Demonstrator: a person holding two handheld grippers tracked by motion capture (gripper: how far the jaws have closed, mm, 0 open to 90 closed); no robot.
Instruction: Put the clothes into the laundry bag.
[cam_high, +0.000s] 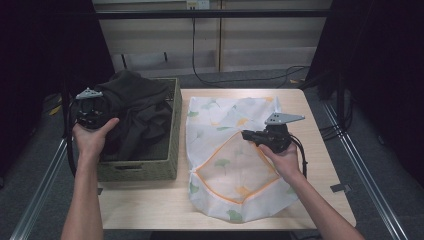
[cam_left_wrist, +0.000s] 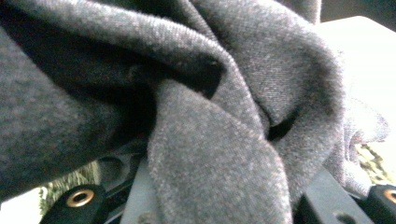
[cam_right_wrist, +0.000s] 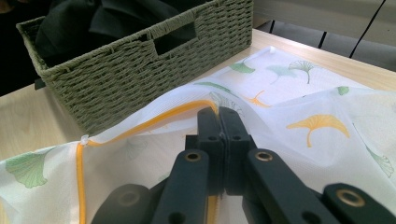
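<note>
A dark grey garment (cam_high: 142, 107) lies heaped in a green woven basket (cam_high: 137, 170) at the left of the table. My left gripper (cam_high: 106, 108) is above the basket's left side, shut on a fold of that garment (cam_left_wrist: 210, 116); the cloth bunches between its jaws and hides the tips. A white mesh laundry bag (cam_high: 225, 112) printed with ginkgo leaves lies flat to the right of the basket. My right gripper (cam_high: 246, 134) is shut on the bag's orange-trimmed mouth edge (cam_right_wrist: 140, 123), with its jaws (cam_right_wrist: 218, 116) pressed together and the edge lifted a little.
The basket (cam_right_wrist: 140, 70) stands close against the bag's left side. The light wooden table (cam_high: 320, 170) has bare strips along its right and front edges. Black curtains hang at both sides, and cables run on the floor behind the table.
</note>
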